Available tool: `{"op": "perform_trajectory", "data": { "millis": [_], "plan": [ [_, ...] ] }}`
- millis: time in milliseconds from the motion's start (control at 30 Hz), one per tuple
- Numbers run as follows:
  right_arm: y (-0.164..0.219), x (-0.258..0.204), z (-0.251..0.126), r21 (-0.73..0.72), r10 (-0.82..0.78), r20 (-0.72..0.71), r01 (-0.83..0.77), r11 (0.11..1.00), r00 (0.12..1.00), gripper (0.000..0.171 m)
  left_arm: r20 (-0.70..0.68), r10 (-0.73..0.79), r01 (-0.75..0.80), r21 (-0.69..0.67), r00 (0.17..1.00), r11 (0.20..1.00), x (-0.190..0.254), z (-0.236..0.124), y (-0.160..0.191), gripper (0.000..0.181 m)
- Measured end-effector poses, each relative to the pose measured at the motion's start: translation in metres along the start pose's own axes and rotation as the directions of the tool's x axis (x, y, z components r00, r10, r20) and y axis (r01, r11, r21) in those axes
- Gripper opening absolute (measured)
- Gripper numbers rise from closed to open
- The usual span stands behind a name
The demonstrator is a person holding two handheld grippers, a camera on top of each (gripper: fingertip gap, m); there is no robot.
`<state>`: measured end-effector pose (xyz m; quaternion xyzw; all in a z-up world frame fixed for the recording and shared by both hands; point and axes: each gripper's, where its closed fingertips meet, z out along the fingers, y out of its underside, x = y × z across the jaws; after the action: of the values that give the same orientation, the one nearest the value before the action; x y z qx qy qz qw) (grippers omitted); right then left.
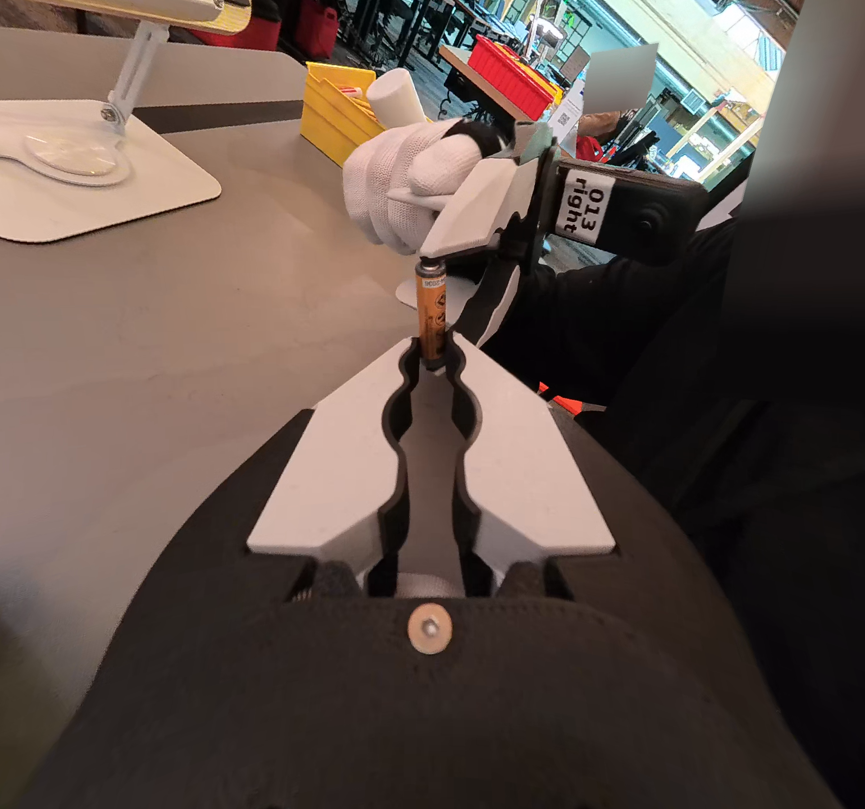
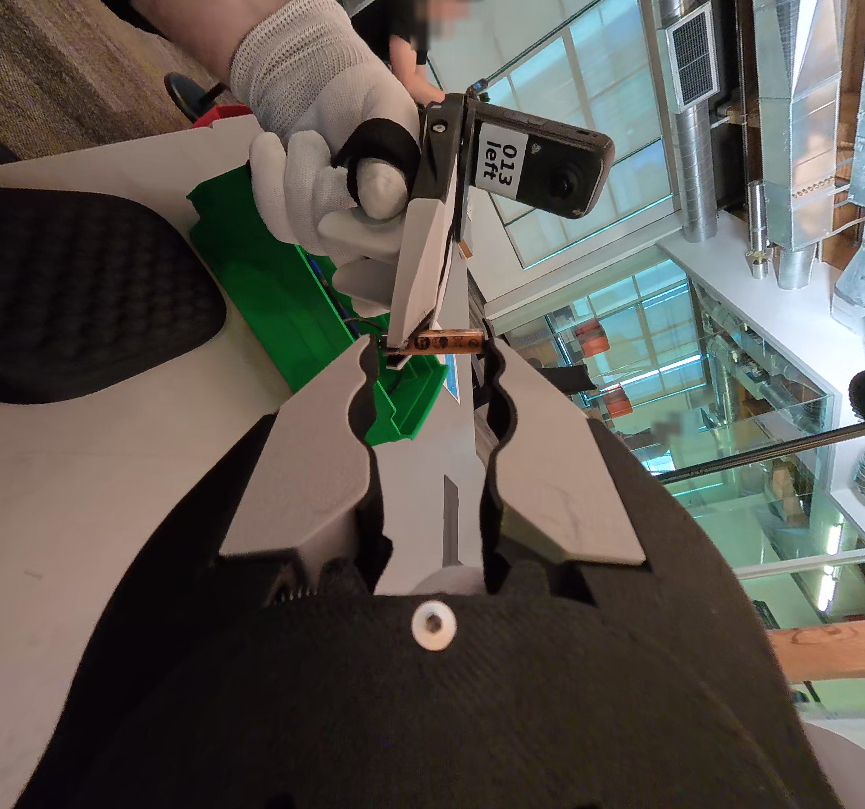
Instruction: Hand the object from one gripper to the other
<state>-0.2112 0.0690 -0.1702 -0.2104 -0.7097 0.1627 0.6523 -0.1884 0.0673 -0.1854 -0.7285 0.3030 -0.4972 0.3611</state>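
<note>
A small cylindrical battery (image 1: 431,313), copper-gold with a dark band and a bare metal cap, is held in the air above a grey table (image 1: 164,341), a little right of the scene's middle. It is pinched at one end by the tips of the left gripper (image 1: 431,358), whose jaws are drawn in close around it, with only the battery's width between them.

The battery is rigid, light and smooth-sided, so it is likely to roll or slip in a loose grip; it should not crush easily. The free length beyond the left gripper's fingertips is the sensible place to take hold, across the round body rather than end to end.

The right gripper (image 2: 433,348) comes in from the far right side, held by a hand in a white glove (image 1: 398,178). In its own view its jaws stand wide apart, about the battery's length, with the battery lying crosswise between the tips. One tip seems to touch the metal cap, though the angle makes this hard to confirm; it has not closed on anything.

Farther off, a yellow bin (image 1: 337,117) sits on the table's far side, a white stand (image 1: 93,168) at far left, and a green bin (image 2: 281,281) lies beyond the grippers.
</note>
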Motion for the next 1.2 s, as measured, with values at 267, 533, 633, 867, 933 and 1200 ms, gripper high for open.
{"op": "perform_trajectory", "data": {
  "millis": [267, 533, 633, 867, 933, 1200],
  "plan": [
    [0.002, -0.003, 0.001, -0.015, -0.016, 0.011, 0.017, 1.000, 1.000, 0.042, -0.009, -0.013, 0.013, 0.000, 1.000, 1.000, -0.002, 0.000, 0.003, 0.008],
    [0.002, 0.004, -0.001, 0.007, 0.047, -0.004, -0.047, 0.999, 0.999, 0.042, 0.052, 0.044, -0.048, 0.072, 0.998, 0.996, -0.003, -0.005, -0.010, 0.022],
    [0.005, 0.011, -0.003, 0.038, 0.142, -0.010, -0.142, 0.989, 0.990, 0.042, 0.139, 0.137, -0.156, 0.134, 0.981, 0.979, -0.005, -0.016, -0.023, 0.032],
    [0.007, 0.028, -0.015, 0.219, 0.463, 0.076, -0.468, 0.856, 0.883, 0.042, 0.453, 0.602, -0.631, -0.106, 0.657, 0.768, -0.009, -0.017, -0.031, 0.043],
    [0.005, 0.028, -0.018, 0.246, 0.490, 0.105, -0.500, 0.830, 0.865, 0.043, 0.470, 0.668, -0.684, -0.167, 0.577, 0.710, -0.008, -0.011, -0.031, 0.045],
    [-0.002, 0.020, -0.019, 0.258, 0.473, 0.162, -0.500, 0.826, 0.866, 0.042, 0.394, 0.736, -0.741, -0.176, 0.551, 0.649, 0.004, -0.007, -0.032, 0.046]
  ]
}}
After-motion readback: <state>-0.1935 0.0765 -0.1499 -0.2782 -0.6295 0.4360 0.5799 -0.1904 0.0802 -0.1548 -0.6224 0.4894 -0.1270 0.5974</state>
